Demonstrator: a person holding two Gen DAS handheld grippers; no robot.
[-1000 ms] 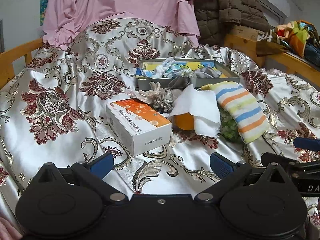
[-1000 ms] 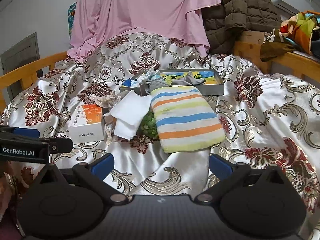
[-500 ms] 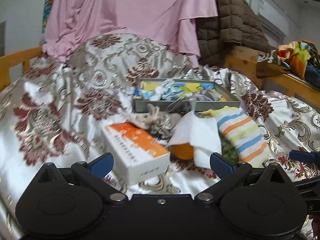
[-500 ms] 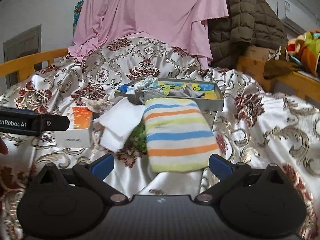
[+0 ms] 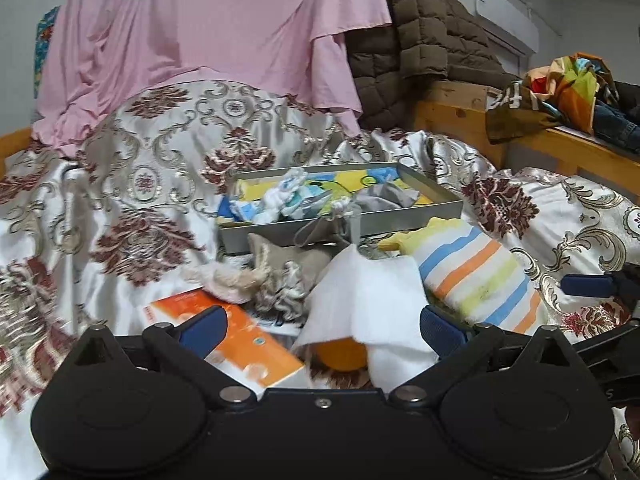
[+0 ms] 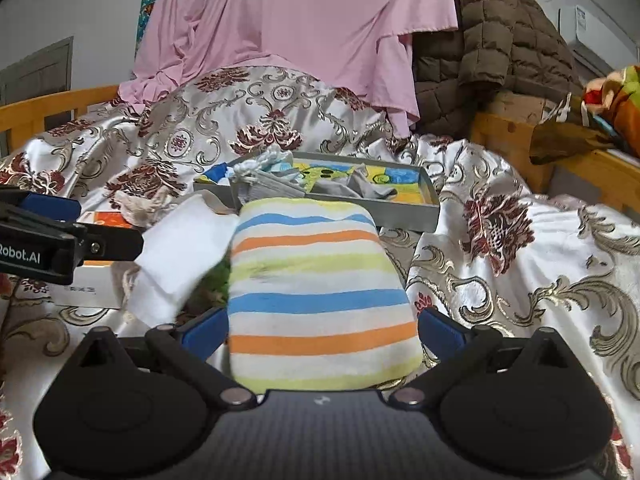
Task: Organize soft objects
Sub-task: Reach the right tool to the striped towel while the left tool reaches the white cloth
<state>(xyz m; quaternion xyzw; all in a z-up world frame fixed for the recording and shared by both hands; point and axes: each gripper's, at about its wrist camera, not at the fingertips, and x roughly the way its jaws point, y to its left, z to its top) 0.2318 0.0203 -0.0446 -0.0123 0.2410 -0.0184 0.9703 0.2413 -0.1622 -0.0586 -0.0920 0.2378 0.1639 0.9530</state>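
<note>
Now we are straddling the folded striped terry towel [image 6: 320, 300] with our spread right claw [image 6: 320, 328], having closed in; left claw [image 5: 320, 326] spread too.

wall: pale grey [image 6: 80, 8] | bed frame: wooden [image 5: 456, 116] | bedspread: floral satin [image 5: 140, 184] | air conditioner [image 5: 504, 24]

My right claw [image 6: 320, 330] is wide open, and its two blue fingertips [image 6: 204, 330] stand on both sides of the striped towel [image 6: 316, 292]. The towel lies folded on the patterned bedspread [image 6: 520, 280]. Just to its left lies a white cloth [image 6: 180, 256], and something green [image 6: 218, 280] shows between them. Behind the towel stands a grey tray [image 6: 404, 212] with small fabrics inside. My left claw [image 6: 60, 236] enters from the left, in front of an orange and white box [image 6: 100, 280].
</note>
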